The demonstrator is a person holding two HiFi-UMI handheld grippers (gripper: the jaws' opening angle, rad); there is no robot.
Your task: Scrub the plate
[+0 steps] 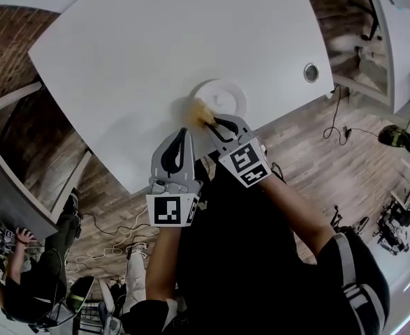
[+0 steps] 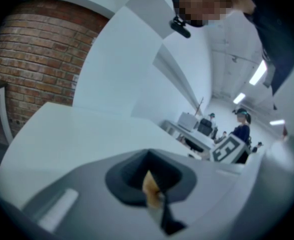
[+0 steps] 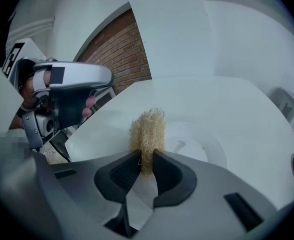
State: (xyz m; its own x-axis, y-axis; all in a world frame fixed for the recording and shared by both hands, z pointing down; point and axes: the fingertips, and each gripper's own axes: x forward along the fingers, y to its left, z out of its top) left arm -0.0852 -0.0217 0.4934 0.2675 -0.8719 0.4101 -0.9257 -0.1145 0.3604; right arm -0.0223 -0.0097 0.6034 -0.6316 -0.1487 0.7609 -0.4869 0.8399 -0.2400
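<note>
A white plate [image 1: 230, 95] lies on the white table [image 1: 156, 54] near its front edge. My right gripper [image 1: 211, 123] is shut on a tan fibrous scrubber [image 1: 199, 110], which sits at the plate's near-left rim. In the right gripper view the scrubber [image 3: 148, 131] stands up between the jaws of my right gripper [image 3: 147, 159], with the plate [image 3: 199, 141] just beyond it. My left gripper [image 1: 182, 135] hovers over the table edge to the left of the plate, shut with nothing visibly held. The left gripper [image 2: 149, 176] view shows bare table ahead, and the plate is out of that view.
A round metal grommet [image 1: 311, 72] is set in the table right of the plate. The table's front edge runs just under both grippers, with wooden floor and cables [image 1: 337, 124] below. A seated person [image 1: 30, 271] is at lower left, and other desks [image 1: 400, 40] stand at right.
</note>
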